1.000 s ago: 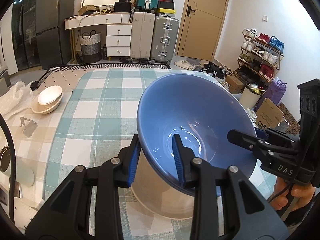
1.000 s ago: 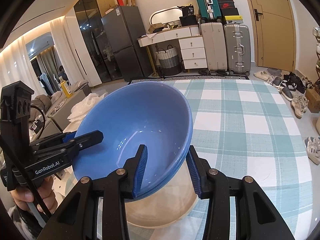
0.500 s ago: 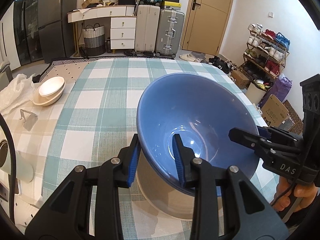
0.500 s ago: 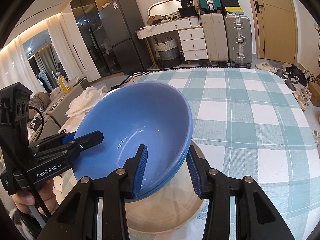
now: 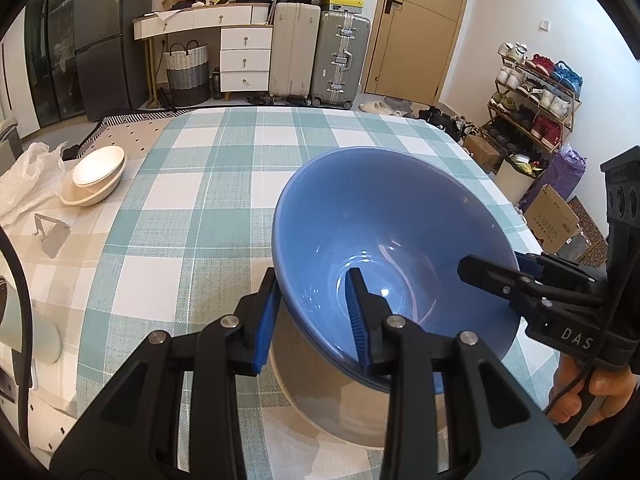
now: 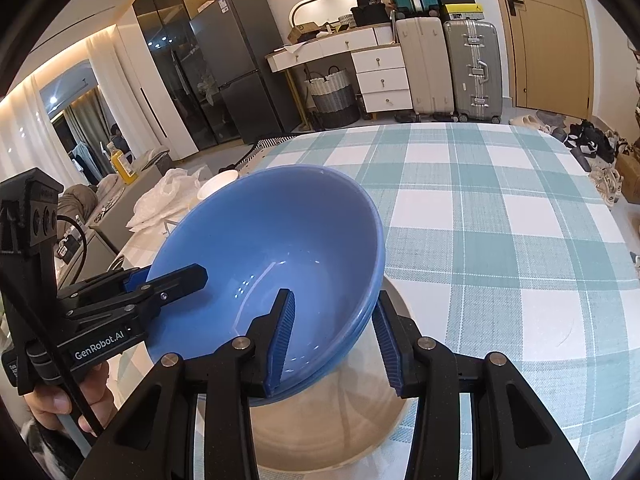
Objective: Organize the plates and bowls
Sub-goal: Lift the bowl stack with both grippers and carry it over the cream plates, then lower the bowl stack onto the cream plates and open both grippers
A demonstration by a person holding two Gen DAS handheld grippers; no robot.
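Bowl (image 5: 384,232) — glossy blue, tilted (rim pinched by left claw (image 5: 314,320) and right claw (image 6: 334,340)) — above beige bowl (image 6: 340,432).

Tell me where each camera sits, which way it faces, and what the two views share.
Left wrist: on the left gripper, looking down at the blue bowl; the right gripper and hand show.
Right wrist: on the right gripper, facing the same bowl; the left gripper and hand show.
Shared: bowl, beige dish beneath, checked tablecloth.
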